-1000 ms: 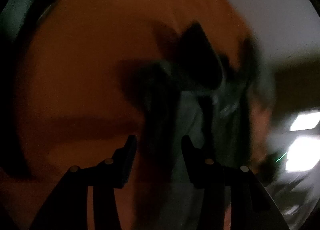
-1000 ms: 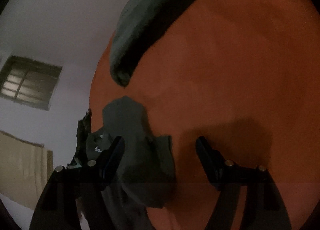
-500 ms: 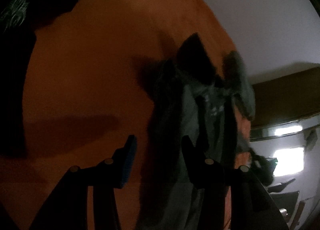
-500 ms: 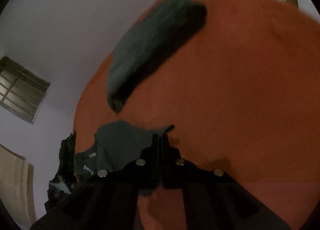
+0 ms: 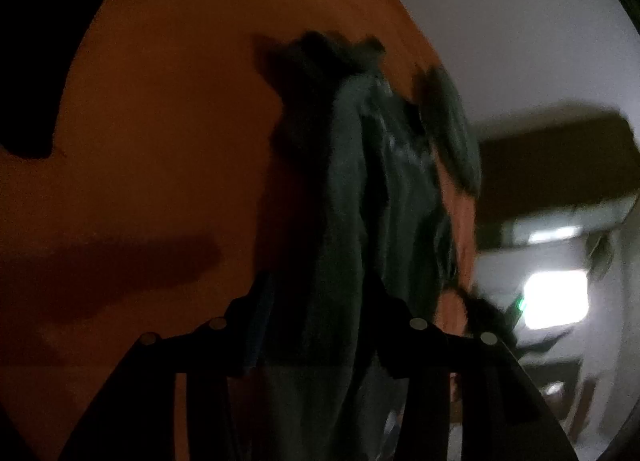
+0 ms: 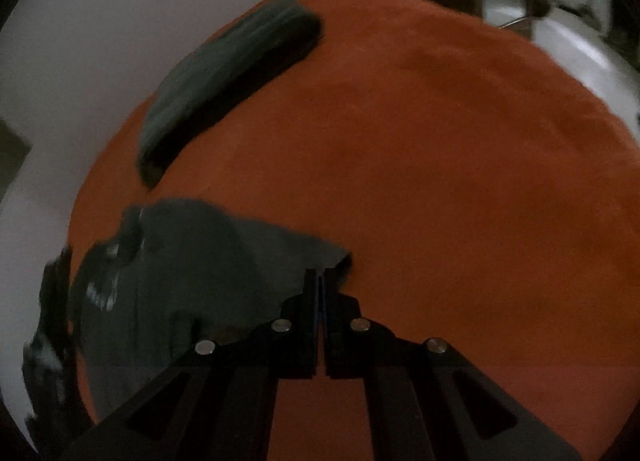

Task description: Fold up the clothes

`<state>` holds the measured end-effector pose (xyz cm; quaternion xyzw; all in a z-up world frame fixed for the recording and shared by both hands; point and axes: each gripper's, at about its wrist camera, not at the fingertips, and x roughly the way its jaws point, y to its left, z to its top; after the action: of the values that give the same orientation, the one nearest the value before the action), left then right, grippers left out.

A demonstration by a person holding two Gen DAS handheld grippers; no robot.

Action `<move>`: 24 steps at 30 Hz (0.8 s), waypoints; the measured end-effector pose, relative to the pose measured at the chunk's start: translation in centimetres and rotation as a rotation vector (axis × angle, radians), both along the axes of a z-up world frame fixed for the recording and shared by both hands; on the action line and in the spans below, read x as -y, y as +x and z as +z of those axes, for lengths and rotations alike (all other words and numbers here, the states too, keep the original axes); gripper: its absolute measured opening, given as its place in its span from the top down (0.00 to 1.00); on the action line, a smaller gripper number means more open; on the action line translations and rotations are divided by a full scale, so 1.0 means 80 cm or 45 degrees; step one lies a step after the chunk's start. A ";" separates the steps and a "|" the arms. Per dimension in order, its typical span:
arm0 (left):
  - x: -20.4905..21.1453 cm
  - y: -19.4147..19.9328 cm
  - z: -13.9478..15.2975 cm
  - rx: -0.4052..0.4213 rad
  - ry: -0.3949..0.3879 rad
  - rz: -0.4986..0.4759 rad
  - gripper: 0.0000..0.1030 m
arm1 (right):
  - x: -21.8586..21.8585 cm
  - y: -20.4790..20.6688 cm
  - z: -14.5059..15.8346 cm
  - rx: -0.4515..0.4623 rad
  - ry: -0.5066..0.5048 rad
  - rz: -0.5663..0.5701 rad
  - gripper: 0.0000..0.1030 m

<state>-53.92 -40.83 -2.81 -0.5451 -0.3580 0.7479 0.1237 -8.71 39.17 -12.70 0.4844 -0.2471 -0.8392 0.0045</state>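
A dark grey garment (image 6: 200, 253) lies crumpled near the left edge of an orange bed cover (image 6: 440, 181). My right gripper (image 6: 320, 273) is shut on its pointed corner, which is lifted a little off the cover. In the left wrist view the same garment (image 5: 348, 181) runs as a long bunched strip from the far side down between the fingers of my left gripper (image 5: 320, 285). Those fingers stand apart. Dim light and blur hide whether the pads touch the cloth.
A second dark grey cloth (image 6: 224, 85), rolled or folded long, lies at the cover's far left. A dark mass (image 5: 40, 41) fills the upper left of the left view. Pale wall, brown furniture (image 5: 560, 165) and a bright opening (image 5: 556, 301) lie beyond the bed's edge.
My right gripper went from open beside the garment to shut on its corner, then rose and tipped toward the far side. The left gripper shifted, its gap unchanged, and cloth now fills that gap.
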 end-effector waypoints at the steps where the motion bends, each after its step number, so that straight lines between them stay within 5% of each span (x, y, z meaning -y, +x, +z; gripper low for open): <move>1: -0.007 0.003 0.005 0.005 -0.041 -0.043 0.54 | 0.003 0.004 -0.001 0.005 -0.027 0.031 0.99; 5: -0.037 0.019 0.008 0.025 -0.194 -0.184 0.54 | 0.006 0.034 0.009 0.027 -0.089 0.135 0.95; 7: -0.037 0.028 0.005 0.045 -0.219 -0.172 0.54 | 0.008 0.048 0.014 0.039 -0.121 0.147 0.74; 9: -0.029 0.037 0.003 0.058 -0.212 -0.114 0.54 | 0.008 0.061 0.016 0.051 -0.165 0.136 0.35; 14: -0.001 0.064 -0.001 0.189 -0.148 -0.002 0.54 | -0.002 0.118 0.013 0.118 -0.303 0.053 0.16; 20: 0.006 0.120 0.013 0.318 -0.049 0.035 0.54 | -0.017 0.201 0.012 0.256 -0.417 -0.054 0.13; 24: 0.000 0.158 0.070 0.214 -0.063 0.024 0.54 | -0.027 0.261 0.047 0.288 -0.513 -0.147 0.13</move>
<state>-41.27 -40.84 2.79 -0.6055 -0.3535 0.7093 0.0726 12.15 41.35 -8.97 0.5498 -0.4357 -0.7122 0.0253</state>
